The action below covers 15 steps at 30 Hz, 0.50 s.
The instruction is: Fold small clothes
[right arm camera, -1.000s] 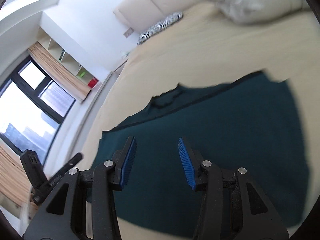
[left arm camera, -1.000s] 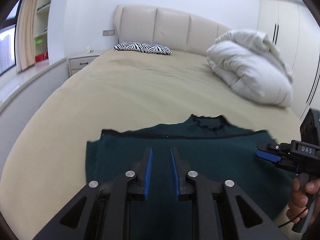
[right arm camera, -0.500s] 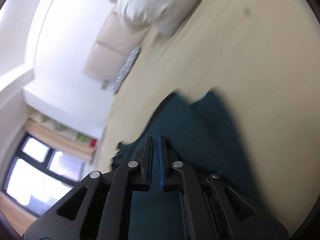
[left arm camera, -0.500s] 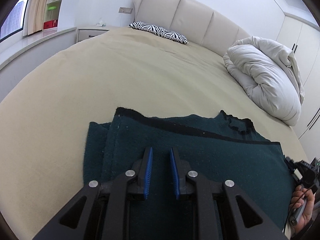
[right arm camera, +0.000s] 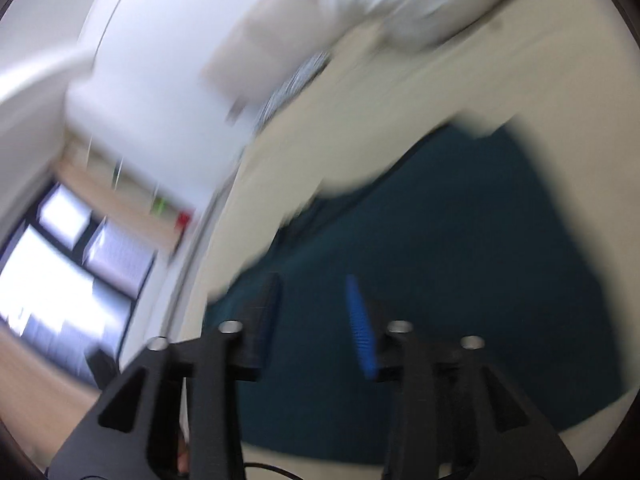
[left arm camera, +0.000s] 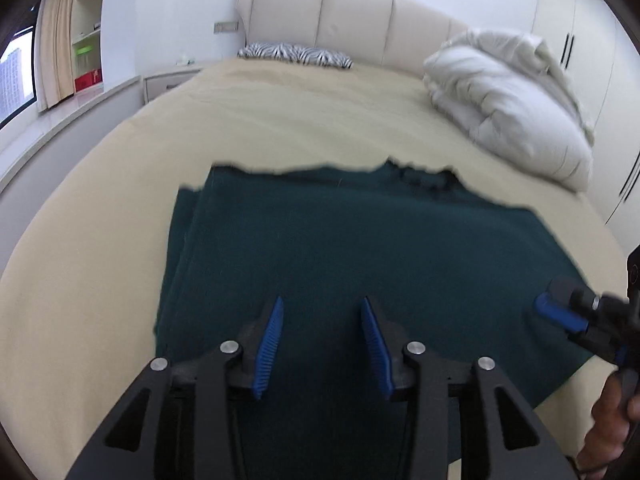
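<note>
A green top [left arm camera: 360, 264] is being folded on the bed [left arm camera: 280, 120]; one side is tucked, the rest unfolded. Both grippers' jaws, left [left arm camera: 320, 340] and right [right arm camera: 316, 324], are opening, empty.

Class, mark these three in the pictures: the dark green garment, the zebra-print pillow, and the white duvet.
dark green garment [left arm camera: 360, 248], left wrist view, middle of the cloth.
zebra-print pillow [left arm camera: 294, 55], left wrist view, middle of its striped top.
white duvet [left arm camera: 508, 100], left wrist view, middle of the bundle.

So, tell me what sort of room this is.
Almost certainly a home bedroom: a wide bed with a beige sheet and padded cream headboard, a white bundled duvet, and a white nightstand beside it.
</note>
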### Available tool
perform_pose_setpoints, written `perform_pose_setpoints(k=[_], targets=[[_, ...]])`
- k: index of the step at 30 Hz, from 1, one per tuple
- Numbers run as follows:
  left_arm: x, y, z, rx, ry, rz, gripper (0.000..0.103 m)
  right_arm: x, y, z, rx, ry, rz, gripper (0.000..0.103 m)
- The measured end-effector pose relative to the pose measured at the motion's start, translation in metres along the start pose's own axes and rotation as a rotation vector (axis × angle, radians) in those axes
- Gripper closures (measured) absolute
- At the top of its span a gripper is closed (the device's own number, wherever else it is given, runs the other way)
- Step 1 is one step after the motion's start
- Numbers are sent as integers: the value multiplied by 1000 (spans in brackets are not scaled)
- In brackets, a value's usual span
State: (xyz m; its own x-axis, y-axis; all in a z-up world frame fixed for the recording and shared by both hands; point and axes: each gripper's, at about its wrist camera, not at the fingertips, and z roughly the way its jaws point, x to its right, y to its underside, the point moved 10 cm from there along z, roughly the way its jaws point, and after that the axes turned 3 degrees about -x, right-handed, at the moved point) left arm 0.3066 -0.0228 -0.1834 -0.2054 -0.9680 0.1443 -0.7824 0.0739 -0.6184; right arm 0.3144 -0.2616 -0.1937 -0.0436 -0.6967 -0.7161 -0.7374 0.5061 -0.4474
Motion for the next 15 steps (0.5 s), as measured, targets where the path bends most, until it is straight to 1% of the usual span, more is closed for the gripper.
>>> perform_pose_setpoints(k=[1,2,3,4,5,6,7,8,10,11,12,14,15], targets=[[-7,3,1,-3,11,-20,60,-13,22,24,-83,-18,-27,63],[-13,5,0,-6,17,-36,62,-17,40,42,-141,-13,-32,63],[-21,7,-4,-9,16,-46,66,-13,54,52,-170,5,-24,65],[-28,8,-9,-9,9,-48,68,-10,60,54,-159,9,-22,68],[-34,10,-12,-9,7,-51,70,-2,60,50,-129,-10,-2,77],[-40,13,-15,-13,14,-54,75,11,54,41,-103,-20,47,80],[-45,17,-17,-19,20,-58,81,22,46,31,-72,-19,88,81],[-51,22,-20,-23,28,-66,83,40,36,13,-22,-3,130,82],[-59,31,-26,-19,40,-86,83,76,22,-16,62,55,183,86],[-61,34,-29,-13,49,-97,83,98,17,-35,103,101,223,88],[-63,36,-33,-11,51,-103,83,111,13,-51,134,116,251,89],[-62,39,-42,-10,30,-103,83,133,7,-80,191,195,283,86],[-59,38,-47,-3,15,-93,81,135,7,-95,221,224,297,84]])
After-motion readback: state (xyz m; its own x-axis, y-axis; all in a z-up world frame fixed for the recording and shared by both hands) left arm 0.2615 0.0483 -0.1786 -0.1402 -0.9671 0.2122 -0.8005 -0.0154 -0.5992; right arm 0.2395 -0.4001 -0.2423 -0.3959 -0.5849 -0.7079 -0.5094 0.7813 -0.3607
